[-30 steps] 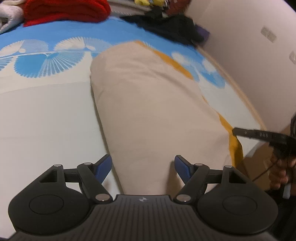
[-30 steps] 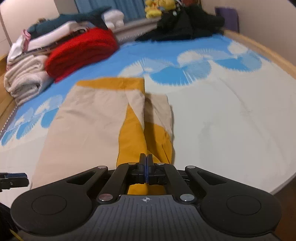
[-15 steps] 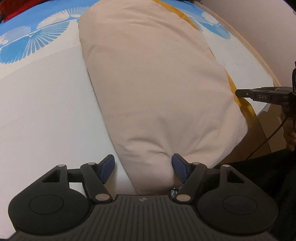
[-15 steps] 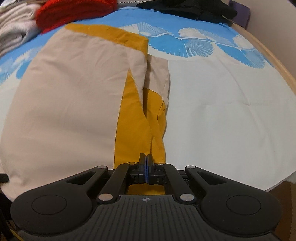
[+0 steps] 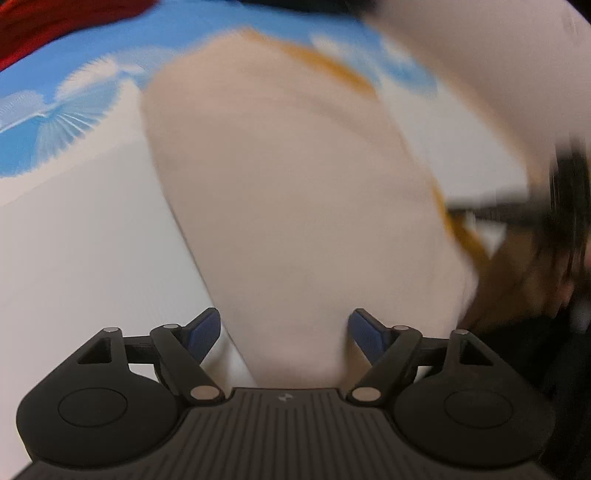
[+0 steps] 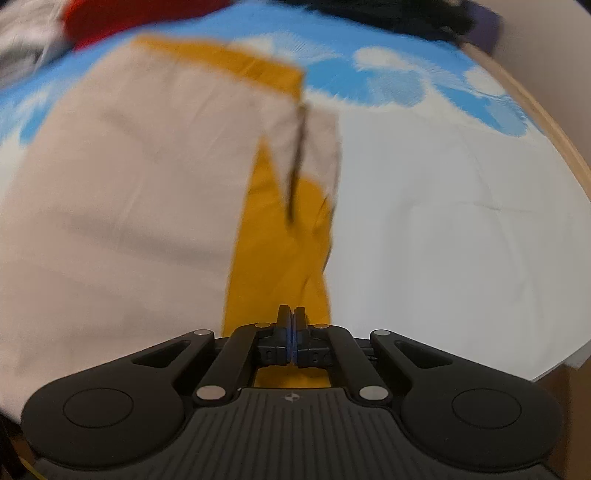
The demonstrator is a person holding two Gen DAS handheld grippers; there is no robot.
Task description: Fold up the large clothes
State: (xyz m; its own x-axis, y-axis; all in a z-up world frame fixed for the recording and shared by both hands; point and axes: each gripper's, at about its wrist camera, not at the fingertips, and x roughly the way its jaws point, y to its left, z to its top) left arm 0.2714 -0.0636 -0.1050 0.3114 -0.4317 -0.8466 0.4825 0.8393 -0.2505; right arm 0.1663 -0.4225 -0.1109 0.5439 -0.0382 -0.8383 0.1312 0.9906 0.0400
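Blue-and-white fan-print bedding (image 6: 424,229) covers the bed on which we are working, and across it lies the beige garment (image 6: 129,206) with its mustard panel (image 6: 280,254), spread flat and running away from us toward the red pile (image 6: 110,18) at the far end. To fold it well, we judge both near corners should be pinched firmly and carried forward together, so the hem lands square. Our left gripper (image 5: 284,328) has its jaws standing wide, having just been opening further, with the beige near edge (image 5: 295,332) between them but not pressed. Our right gripper (image 6: 291,325) has its jaws almost shut; mustard cloth lies directly beneath them, though we cannot tell whether any is pinched.
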